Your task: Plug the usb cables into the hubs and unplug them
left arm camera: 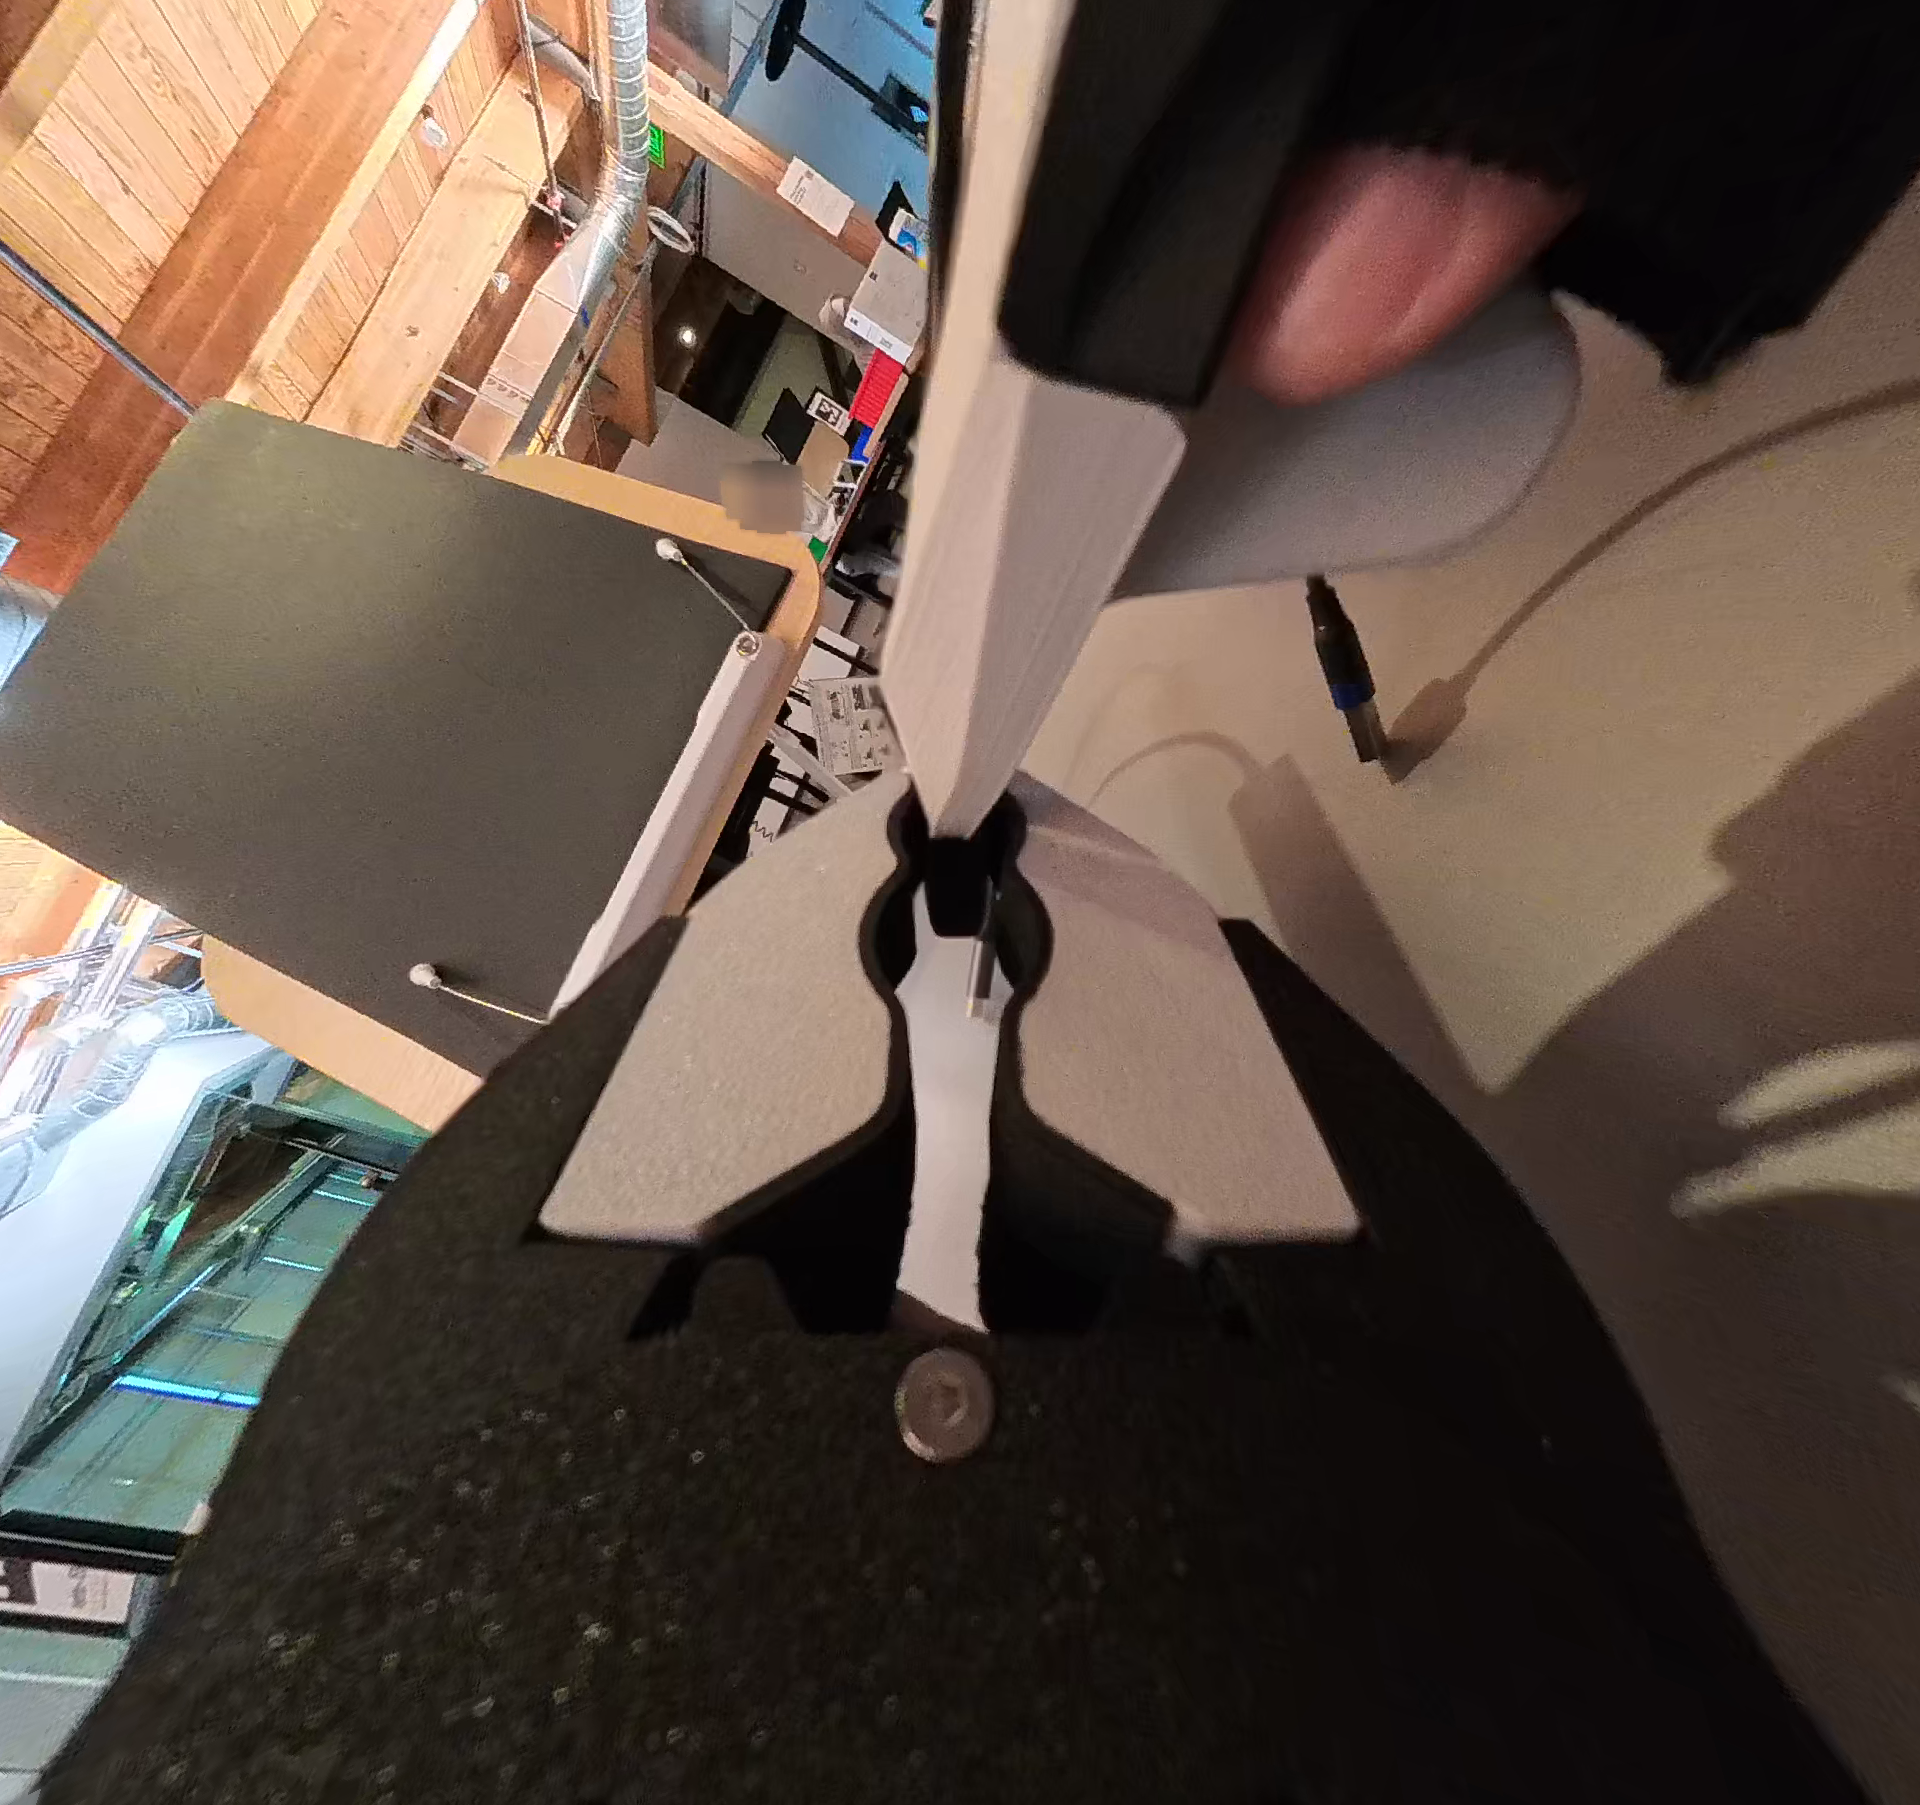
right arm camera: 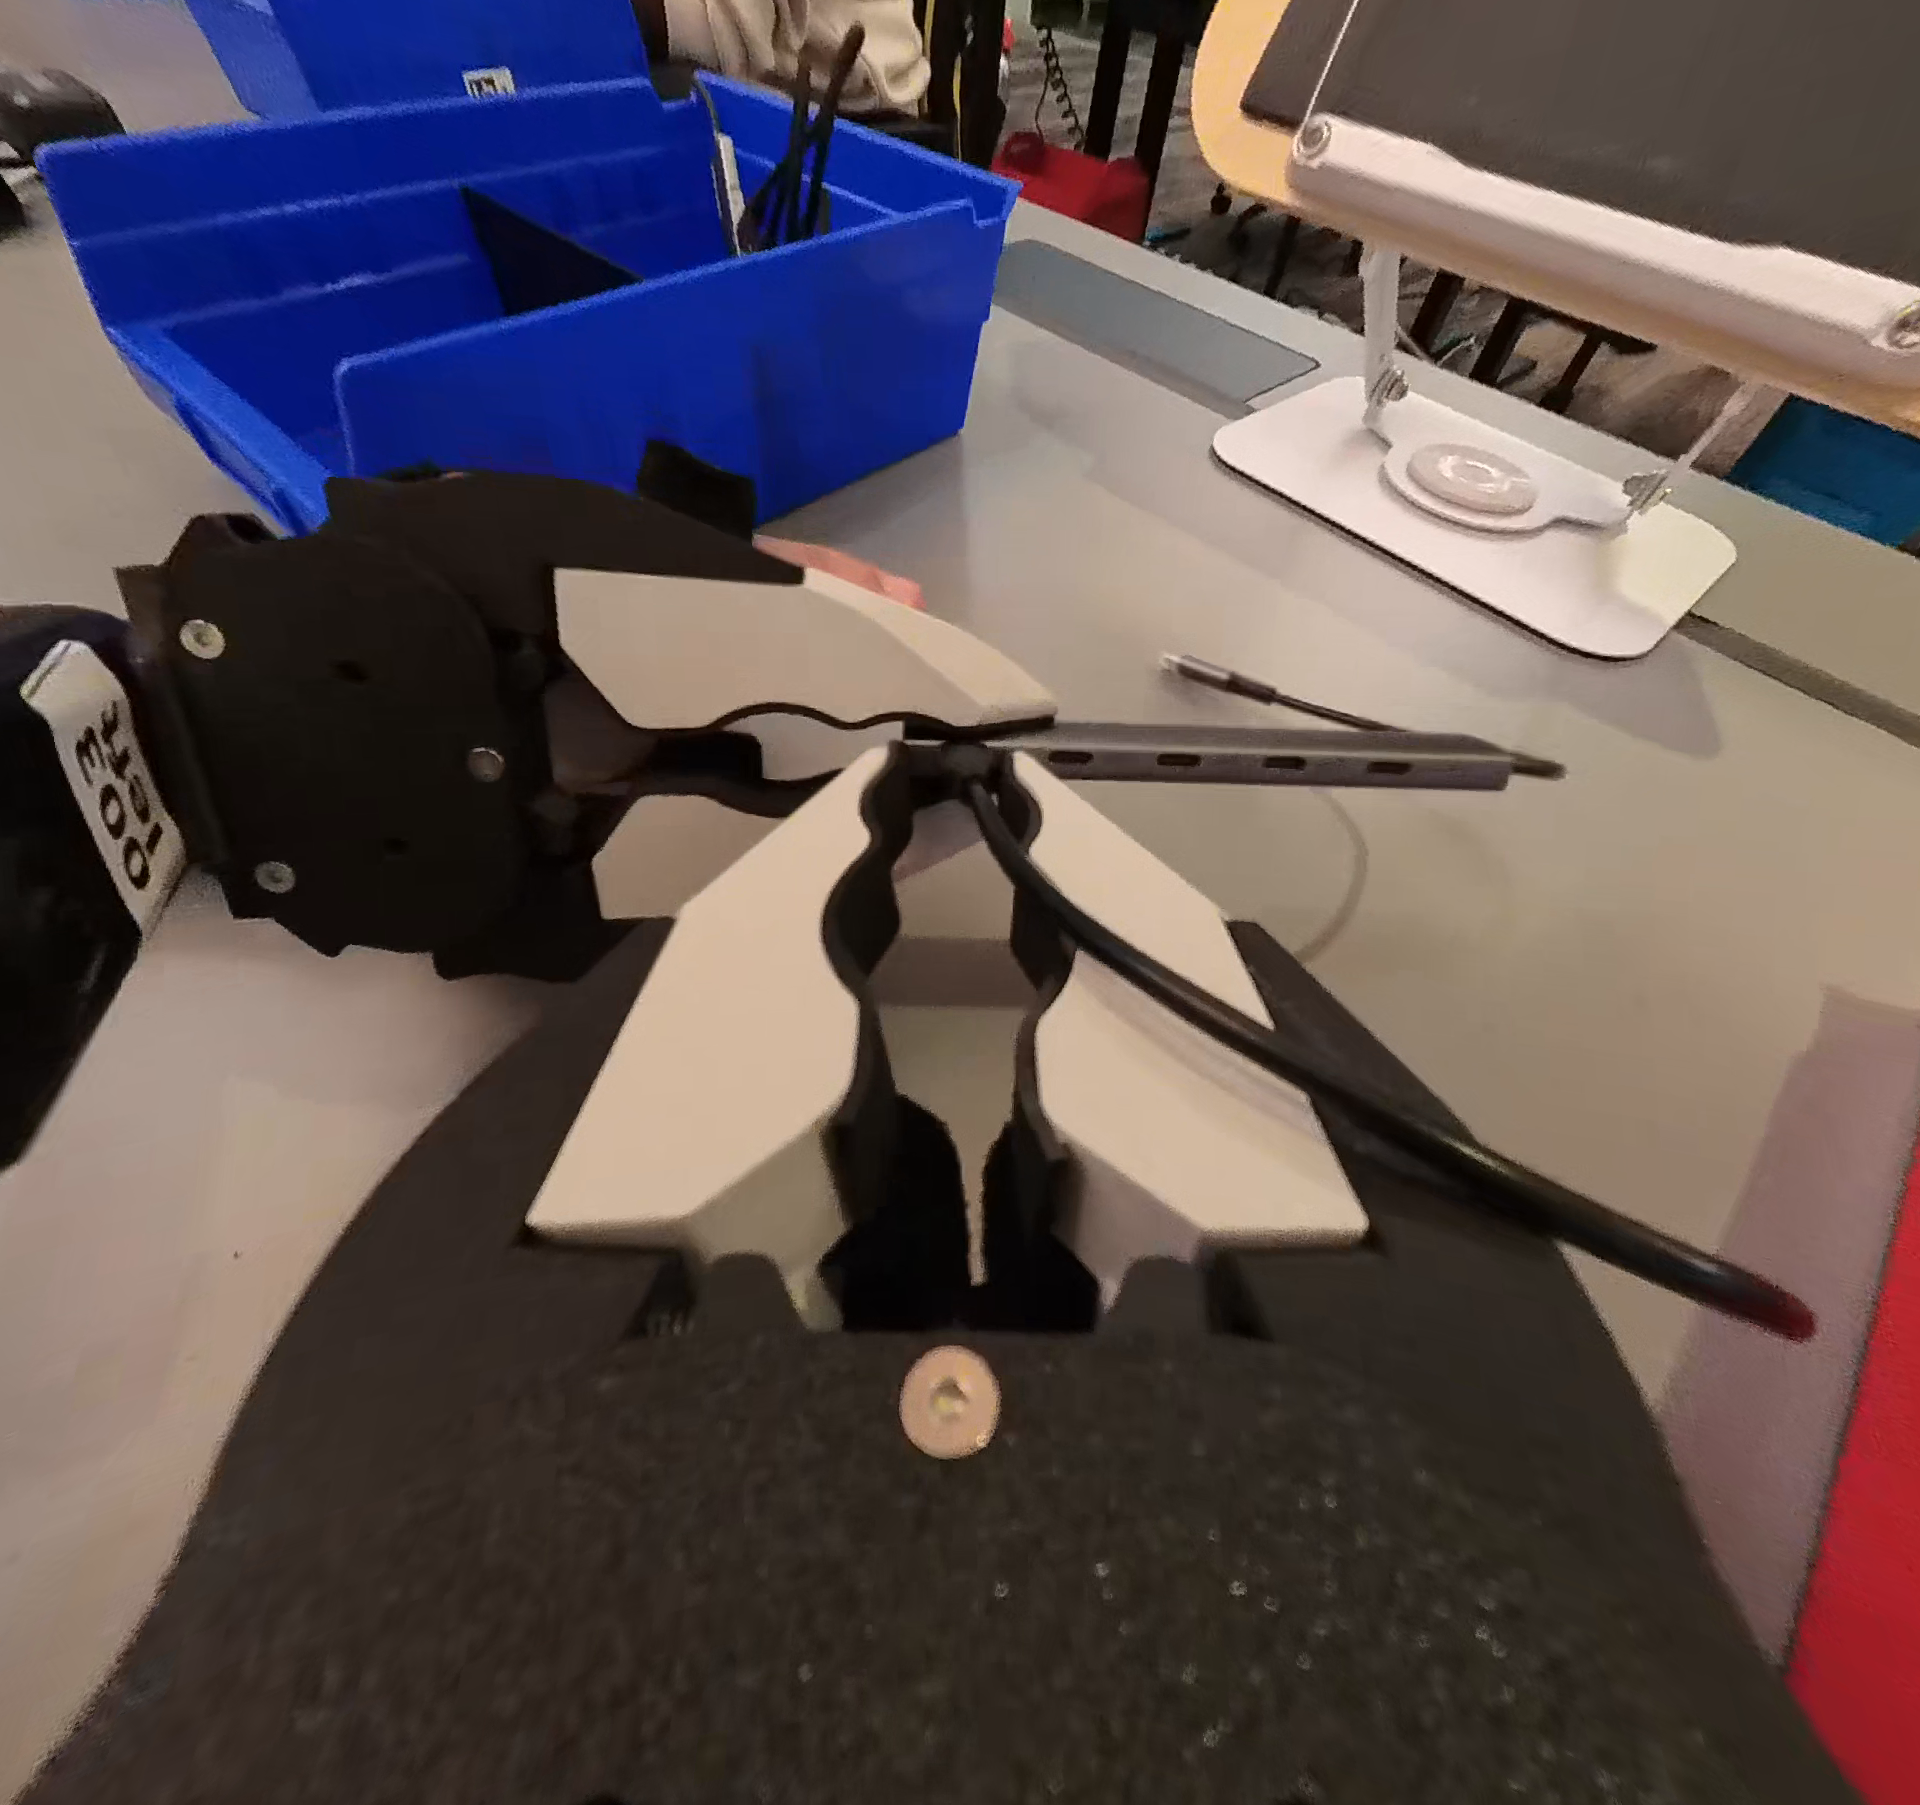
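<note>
Mid-frame in right wrist view, my right tongs clenched on black cable plug at hub end; left tongs pinch hub. Hub light, rigid; cable springy. Grip plug body, not cord.

My left wrist camera is looking sideways, rolled, close on the hub; my right is facing across the table (both sharing hub and stand).

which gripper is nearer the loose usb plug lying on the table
Right. The right gripper holds a cable at the hub, just short of the loose plug; the left gripper clamps the hub's far end.
</note>
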### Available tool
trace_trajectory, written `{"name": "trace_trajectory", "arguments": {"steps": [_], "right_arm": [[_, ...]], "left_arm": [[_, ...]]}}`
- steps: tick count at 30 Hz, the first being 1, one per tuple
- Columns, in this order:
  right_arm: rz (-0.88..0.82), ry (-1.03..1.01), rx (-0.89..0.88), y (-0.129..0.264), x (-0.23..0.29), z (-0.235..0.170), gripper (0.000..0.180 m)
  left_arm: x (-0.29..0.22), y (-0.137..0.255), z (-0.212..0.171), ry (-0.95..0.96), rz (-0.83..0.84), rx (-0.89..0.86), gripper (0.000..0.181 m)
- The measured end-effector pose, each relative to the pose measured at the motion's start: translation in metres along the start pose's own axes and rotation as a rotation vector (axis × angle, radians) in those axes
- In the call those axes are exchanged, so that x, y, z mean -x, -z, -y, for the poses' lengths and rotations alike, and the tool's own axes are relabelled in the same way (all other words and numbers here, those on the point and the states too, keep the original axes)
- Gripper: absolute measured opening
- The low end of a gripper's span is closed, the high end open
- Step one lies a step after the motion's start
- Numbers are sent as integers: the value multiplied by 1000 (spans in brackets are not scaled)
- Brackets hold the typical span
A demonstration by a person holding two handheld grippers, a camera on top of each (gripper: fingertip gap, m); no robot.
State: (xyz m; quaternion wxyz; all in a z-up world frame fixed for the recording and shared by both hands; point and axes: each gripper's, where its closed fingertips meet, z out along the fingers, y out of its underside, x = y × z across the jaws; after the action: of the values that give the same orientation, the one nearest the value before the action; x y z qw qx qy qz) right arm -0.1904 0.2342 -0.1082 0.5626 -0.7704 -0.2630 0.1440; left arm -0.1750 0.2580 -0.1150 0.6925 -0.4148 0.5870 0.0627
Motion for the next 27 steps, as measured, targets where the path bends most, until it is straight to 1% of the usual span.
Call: {"name": "trace_trajectory", "arguments": {"steps": [1, 5, 12, 17, 21, 27], "right_arm": [[-2, -2, 6, 0, -1, 0, 10], [29, -26, 14, 1, 0, -3, 9], [31, -54, -3, 2, -1, -4, 9], [87, -30, -2, 10, 4, -6, 9], [133, 28, 22, 18, 8, -12, 9], [139, 37, 29, 26, 10, -18, 9]], "left_arm": [[0, 0, 0, -10, 2, 1, 10], [-3, 1, -1, -9, -7, 10, 10], [-3, 0, -2, -3, 0, 27, 11], [-6, 6, 5, -13, 2, -21, 11], [-13, 11, 12, -10, -14, -84, 11], [-21, 13, 20, -23, -38, -129, 11]]}}
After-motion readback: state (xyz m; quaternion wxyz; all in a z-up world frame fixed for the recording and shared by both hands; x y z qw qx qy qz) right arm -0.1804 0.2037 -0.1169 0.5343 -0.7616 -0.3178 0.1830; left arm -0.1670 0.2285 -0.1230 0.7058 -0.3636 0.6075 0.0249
